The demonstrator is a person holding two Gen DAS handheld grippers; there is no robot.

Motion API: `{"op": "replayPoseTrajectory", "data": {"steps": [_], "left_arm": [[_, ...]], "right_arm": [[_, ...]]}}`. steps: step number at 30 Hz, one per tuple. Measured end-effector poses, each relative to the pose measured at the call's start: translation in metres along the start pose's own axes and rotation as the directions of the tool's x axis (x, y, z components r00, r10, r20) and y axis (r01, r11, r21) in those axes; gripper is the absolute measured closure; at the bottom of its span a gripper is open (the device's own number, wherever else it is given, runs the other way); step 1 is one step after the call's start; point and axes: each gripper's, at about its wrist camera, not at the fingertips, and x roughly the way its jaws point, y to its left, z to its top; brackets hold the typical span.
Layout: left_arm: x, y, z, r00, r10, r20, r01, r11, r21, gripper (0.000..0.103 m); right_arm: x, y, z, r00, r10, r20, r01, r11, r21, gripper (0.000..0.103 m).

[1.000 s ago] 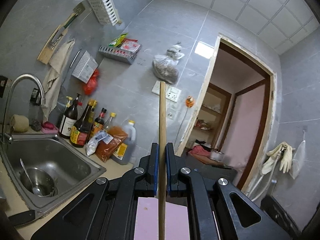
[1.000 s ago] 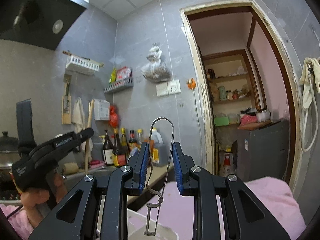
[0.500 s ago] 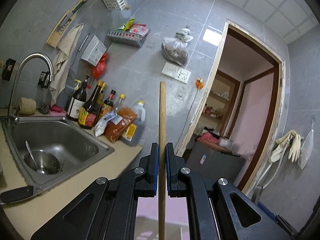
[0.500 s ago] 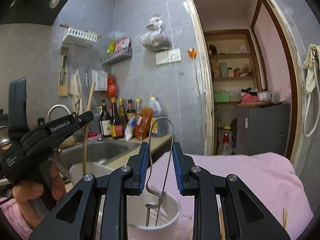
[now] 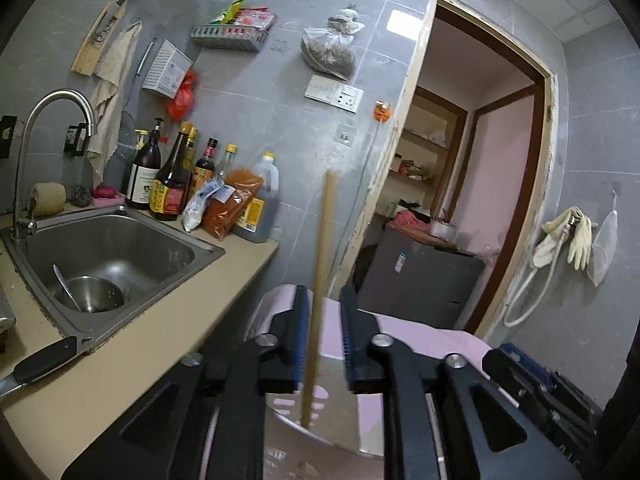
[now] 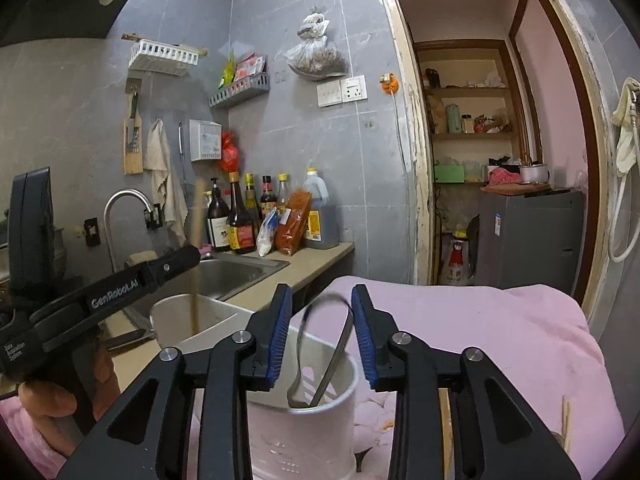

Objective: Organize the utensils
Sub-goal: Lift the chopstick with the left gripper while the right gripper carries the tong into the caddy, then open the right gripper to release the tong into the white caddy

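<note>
Both sets of fingers have just been opening, and each utensil now stands loose between them. In the left wrist view the left gripper has its fingers spread, with the wooden chopstick running up the centre of the frame, leaning near the left pad but no longer pinched. Its lower end dips into the metal holder at bottom centre. In the right wrist view the right gripper is likewise parted around the looped metal utensil (possibly tongs, hard to tell), which leans inside the white utensil holder at lower centre. That reads as two releases: both items look delivered into their containers, so this part of the task seems done.

Against the earlier frames, the chopstick was clamped upright and straight; it now tilts. The holders, barely visible before, fill the bottom of each view, and the sink sits higher in the left of the frame.
</note>
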Motion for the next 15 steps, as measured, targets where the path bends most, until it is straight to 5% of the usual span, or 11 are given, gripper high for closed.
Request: {"op": "replayPoseTrajectory", "data": {"steps": [7,11,13,15], "left_arm": [[-0.017,-0.017,0.006,0.999,-0.037,0.004,0.037,0.999,0.008,0.069],[-0.027,-0.033,0.008,0.998,-0.061,0.005,0.061,0.998,0.027,0.06],[-0.033,-0.043,0.007,0.997,-0.075,0.012,0.074,0.996,0.04,0.044],[-0.038,-0.052,0.006,0.995,-0.092,0.023,0.091,0.995,0.044,0.034]], "right_arm": [[-0.029,-0.012,0.014,0.998,-0.025,0.057,0.025,1.0,0.005,0.067],[-0.052,-0.022,0.022,0.993,-0.057,0.105,0.056,0.998,0.009,0.054],[-0.065,-0.028,0.026,0.988,-0.084,0.127,0.084,0.996,0.005,0.049],[-0.079,-0.035,0.029,0.982,-0.109,0.151,0.11,0.994,0.003,0.032]]}}
